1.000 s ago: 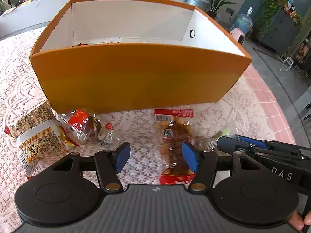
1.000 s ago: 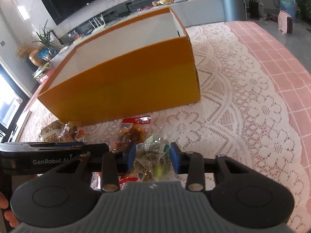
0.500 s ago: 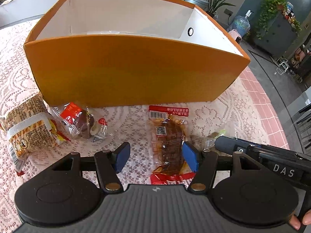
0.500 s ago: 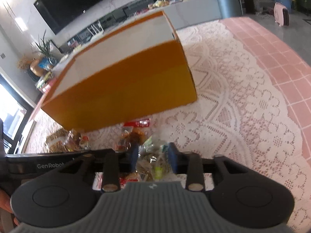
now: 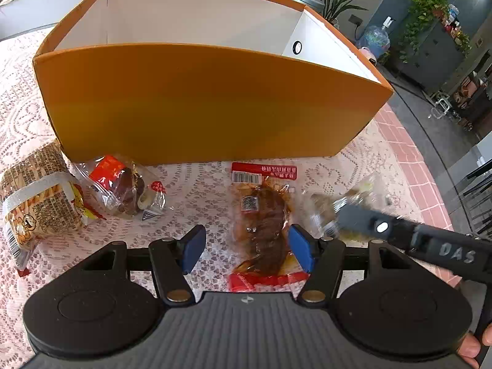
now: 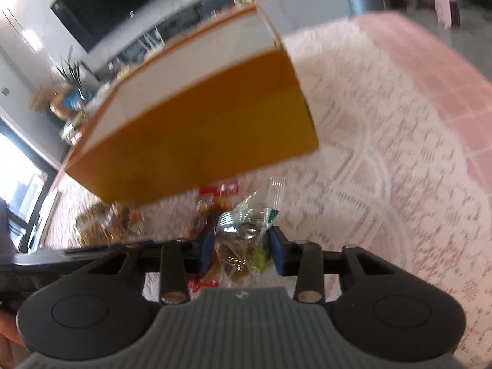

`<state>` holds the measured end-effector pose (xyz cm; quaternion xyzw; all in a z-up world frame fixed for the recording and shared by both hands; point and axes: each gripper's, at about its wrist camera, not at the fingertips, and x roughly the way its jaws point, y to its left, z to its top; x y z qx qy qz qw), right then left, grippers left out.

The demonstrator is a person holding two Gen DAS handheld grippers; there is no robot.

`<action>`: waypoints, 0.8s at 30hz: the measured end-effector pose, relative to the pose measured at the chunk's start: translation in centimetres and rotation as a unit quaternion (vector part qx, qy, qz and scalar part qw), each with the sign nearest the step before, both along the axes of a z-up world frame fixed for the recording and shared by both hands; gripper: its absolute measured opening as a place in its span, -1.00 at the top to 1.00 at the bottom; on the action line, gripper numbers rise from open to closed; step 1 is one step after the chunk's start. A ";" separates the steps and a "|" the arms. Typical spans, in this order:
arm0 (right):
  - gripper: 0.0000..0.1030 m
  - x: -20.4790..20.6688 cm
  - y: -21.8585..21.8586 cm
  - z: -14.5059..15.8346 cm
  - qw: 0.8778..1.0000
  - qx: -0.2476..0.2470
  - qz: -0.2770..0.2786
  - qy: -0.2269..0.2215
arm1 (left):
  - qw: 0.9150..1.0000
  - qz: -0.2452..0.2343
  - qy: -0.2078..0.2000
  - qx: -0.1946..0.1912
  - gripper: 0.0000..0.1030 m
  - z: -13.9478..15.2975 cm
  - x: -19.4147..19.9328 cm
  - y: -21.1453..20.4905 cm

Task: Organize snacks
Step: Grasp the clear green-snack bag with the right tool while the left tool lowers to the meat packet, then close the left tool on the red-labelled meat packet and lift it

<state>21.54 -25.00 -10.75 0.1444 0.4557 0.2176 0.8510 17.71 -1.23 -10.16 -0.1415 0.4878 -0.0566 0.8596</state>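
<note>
Snacks in crinkly wrappers were spread on a pink tablecloth overlaid with white lace (image 5: 196,190), in front of a large open orange cardboard box with a white inside (image 5: 209,104). The left gripper (image 5: 246,247) was held with its blue pads wide apart and nothing pressed between them. Just below and ahead of its opening a clear packet of brown braised meat with red ends (image 5: 261,215) was seen lying flat, close to the right-hand pad. Further to the left of this gripper, a clear packet with a red label and dark contents (image 5: 120,190) was set against a gold-and-brown printed packet with a white band (image 5: 37,203), both near the box's front wall.

The right gripper (image 6: 241,250) was clamped on a clear crumpled packet of greenish-brown snacks (image 6: 243,233); both blue pads were pressed against its sides. Its jaws had just been opened slightly, with the packet kept between them. The packet was seen raised above the cloth, beside the meat packet and short of the box. In the left wrist view this gripper's black body (image 5: 409,236) was seen blurred at the right, with the packet (image 5: 347,196) at its tip. The right wrist view was smeared by motion. Part of a person's hand (image 5: 473,346) was visible at the lower right edge.
</note>
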 end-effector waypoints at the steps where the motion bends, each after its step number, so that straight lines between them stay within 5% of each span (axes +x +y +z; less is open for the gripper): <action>1: 0.34 -0.3 -0.3 0.3 1.000 0.002 -0.010 -0.010 | 1.000 0.000 0.000 -0.001 -0.48 0.0 0.0 0.0; 7: 0.35 0.0 -1.7 0.1 0.997 0.005 -0.073 -0.002 | 1.000 -0.004 0.000 0.017 -0.61 -0.6 0.8 -1.6; 19: 0.34 0.6 -1.4 -0.3 0.998 0.002 -0.070 0.011 | 0.993 -0.034 -0.035 0.111 -0.65 -1.7 0.7 -4.8; 24: 0.34 0.7 -1.4 -0.5 0.998 0.002 -0.069 0.013 | 0.988 -0.060 -0.057 0.126 -0.31 -1.7 -0.3 -5.8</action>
